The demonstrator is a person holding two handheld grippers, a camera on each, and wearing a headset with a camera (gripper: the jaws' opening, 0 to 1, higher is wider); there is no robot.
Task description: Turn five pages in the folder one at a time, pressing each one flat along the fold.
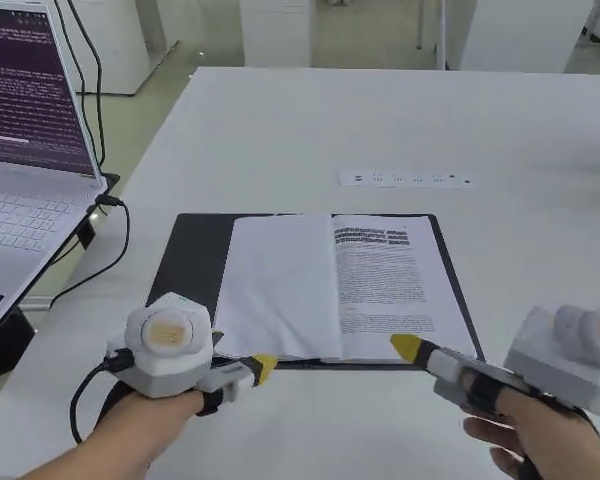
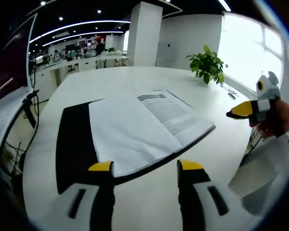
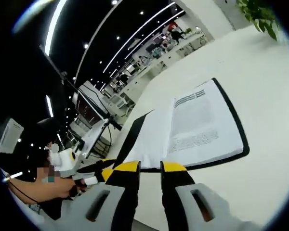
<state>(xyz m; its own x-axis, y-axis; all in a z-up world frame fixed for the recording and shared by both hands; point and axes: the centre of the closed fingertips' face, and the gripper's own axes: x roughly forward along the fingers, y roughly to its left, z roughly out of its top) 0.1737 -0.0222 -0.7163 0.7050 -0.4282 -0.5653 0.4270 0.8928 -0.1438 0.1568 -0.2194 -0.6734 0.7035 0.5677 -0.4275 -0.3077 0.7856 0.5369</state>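
A black folder (image 1: 193, 262) lies open on the white table (image 1: 310, 120). Its left side shows a blank white page (image 1: 276, 285); the right page (image 1: 380, 272) carries printed text. My left gripper (image 1: 263, 368) hovers just before the folder's near edge at the left. In its own view the left gripper (image 2: 145, 166) stands wide open with nothing between the yellow tips. My right gripper (image 1: 407, 348) is at the near edge below the printed page. Its own view shows the right gripper (image 3: 150, 167) with a narrow gap, holding nothing, and the folder (image 3: 233, 122) lies ahead.
An open laptop (image 1: 20, 150) stands at the left edge on a stand, with a black cable (image 1: 115, 250) trailing near the folder. A white power strip (image 1: 405, 179) lies behind the folder. A potted plant (image 2: 207, 65) stands at the table's far side.
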